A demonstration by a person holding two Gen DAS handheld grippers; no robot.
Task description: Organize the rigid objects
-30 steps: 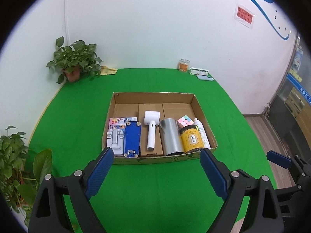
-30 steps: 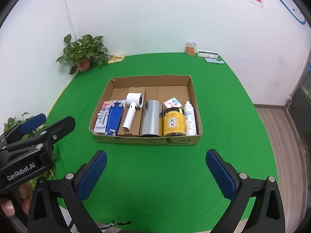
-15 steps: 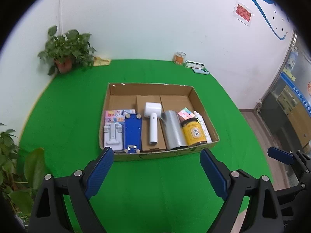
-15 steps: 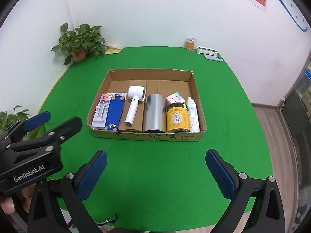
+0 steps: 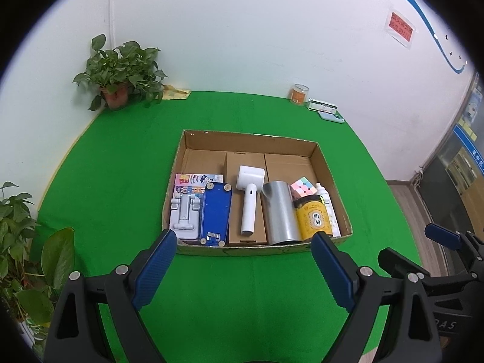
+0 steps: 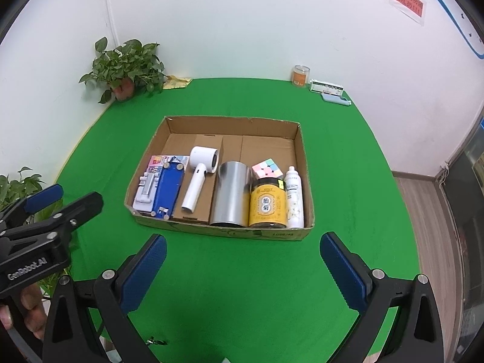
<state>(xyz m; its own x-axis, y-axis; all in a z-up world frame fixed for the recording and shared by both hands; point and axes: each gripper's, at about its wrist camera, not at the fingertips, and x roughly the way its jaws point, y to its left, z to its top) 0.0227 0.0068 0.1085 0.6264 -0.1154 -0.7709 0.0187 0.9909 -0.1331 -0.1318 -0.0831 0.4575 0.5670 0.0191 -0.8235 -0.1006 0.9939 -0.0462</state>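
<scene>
Cardboard box [image 5: 329,178] of rigid objects lies on the green table [image 5: 242,287], just beyond the left gripper [image 5: 243,267] and right gripper [image 6: 242,267], both spread wide and empty.

Matt cardboard box [image 6: 169,227], shiny metal cylinder [image 6: 230,193]

a round table [image 6: 242,272] under green cloth stands in the corner of a room with plain white walls [image 5: 242,30]. a blue curved stripe [image 5: 429,30] and a red notice [image 5: 400,28] mark the right wall. a potted plant [image 5: 119,74] sits at the far left edge, more leaves [image 5: 21,227] at near left. wood floor [image 6: 429,211] and a dark cabinet [image 5: 453,175] lie at right. light is even.
</scene>
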